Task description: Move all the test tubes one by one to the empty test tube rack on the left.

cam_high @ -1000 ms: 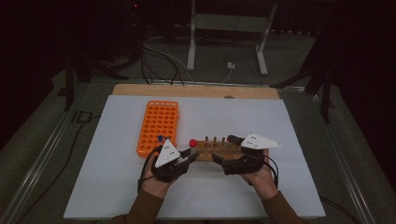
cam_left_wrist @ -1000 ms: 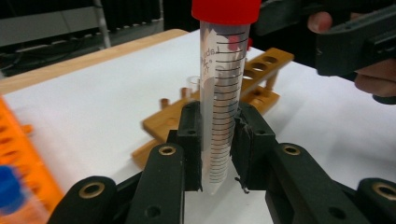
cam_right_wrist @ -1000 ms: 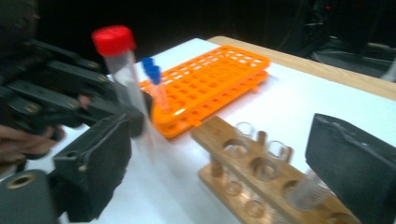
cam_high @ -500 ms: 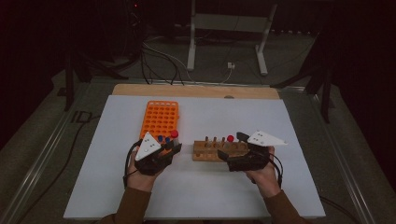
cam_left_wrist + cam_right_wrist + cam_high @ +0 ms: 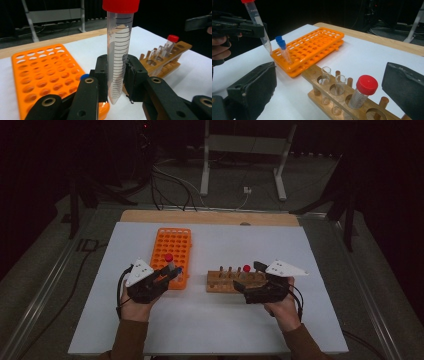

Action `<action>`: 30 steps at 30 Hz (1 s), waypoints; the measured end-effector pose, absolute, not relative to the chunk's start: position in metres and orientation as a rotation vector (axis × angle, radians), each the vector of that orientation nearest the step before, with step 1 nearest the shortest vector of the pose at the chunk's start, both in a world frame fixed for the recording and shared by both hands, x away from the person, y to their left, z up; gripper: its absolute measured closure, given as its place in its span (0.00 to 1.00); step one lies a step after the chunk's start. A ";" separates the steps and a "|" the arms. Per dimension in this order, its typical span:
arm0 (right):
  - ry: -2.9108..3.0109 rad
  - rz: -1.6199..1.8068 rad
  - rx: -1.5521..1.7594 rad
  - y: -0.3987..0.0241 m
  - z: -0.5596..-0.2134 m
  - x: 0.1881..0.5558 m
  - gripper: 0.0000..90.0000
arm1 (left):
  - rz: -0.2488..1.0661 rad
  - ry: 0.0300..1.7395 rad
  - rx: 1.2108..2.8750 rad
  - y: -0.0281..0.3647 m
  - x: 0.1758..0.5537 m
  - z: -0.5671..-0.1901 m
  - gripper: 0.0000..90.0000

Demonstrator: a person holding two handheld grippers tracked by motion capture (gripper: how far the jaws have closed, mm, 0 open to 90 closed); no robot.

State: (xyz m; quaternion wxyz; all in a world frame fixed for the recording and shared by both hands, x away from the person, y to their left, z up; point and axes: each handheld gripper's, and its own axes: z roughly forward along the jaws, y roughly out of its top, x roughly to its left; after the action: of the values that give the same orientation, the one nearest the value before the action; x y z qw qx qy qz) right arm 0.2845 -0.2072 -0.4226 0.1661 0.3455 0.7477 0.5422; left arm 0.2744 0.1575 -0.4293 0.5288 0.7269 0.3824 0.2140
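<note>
Pinching the red-capped tube (image 5: 119, 50) upright, the left tool (image 5: 167, 272) holds it above the orange rack (image 5: 172, 251) at middle left, while the right tool (image 5: 332, 87) stays spread.

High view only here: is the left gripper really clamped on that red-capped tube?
Observer: Yes. In the left gripper view, the left gripper has both pads pressed on the red-capped tube, low on its graduated body.
Operator: Tip in a hole of the orange rack?
Observer: No. In the right gripper view the tip hangs free by the corner of the orange rack, beside two blue-capped tubes standing in it.
Operator: Right gripper holding anything?
Observer: No. The right gripper has its jaws wide open on either side of the wooden rack, which holds a red-capped vial and two uncapped glass tubes.
</note>
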 end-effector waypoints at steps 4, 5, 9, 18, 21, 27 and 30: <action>2.130 1.545 0.983 -0.207 -0.423 0.285 0.00 | 0.534 0.924 1.742 0.160 0.275 -0.430 0.83; 2.130 1.546 0.983 -0.208 -0.423 0.285 0.00 | 0.539 0.927 1.743 0.161 0.275 -0.430 0.83; 2.130 1.544 0.983 -0.208 -0.423 0.285 0.00 | 0.558 0.945 1.753 0.162 0.276 -0.432 0.83; 2.136 1.542 0.979 -0.207 -0.423 0.285 0.00 | 0.608 0.976 1.770 0.164 0.278 -0.437 0.83; 2.135 1.542 0.978 -0.207 -0.423 0.285 0.00 | 0.623 0.984 1.773 0.164 0.279 -0.440 0.83; 2.134 1.543 0.977 -0.207 -0.423 0.285 0.00 | 0.658 1.018 1.749 0.167 0.282 -0.446 0.83; 2.137 1.542 0.978 -0.207 -0.423 0.285 0.00 | 0.669 1.040 1.747 0.168 0.285 -0.451 0.83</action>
State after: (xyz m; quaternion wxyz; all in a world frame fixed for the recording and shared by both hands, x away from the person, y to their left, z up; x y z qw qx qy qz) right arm 0.2848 -0.2071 -0.4232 0.1645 0.3431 0.7500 0.5410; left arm 0.2850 0.1679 -0.4509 0.4801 0.7161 0.4261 0.2741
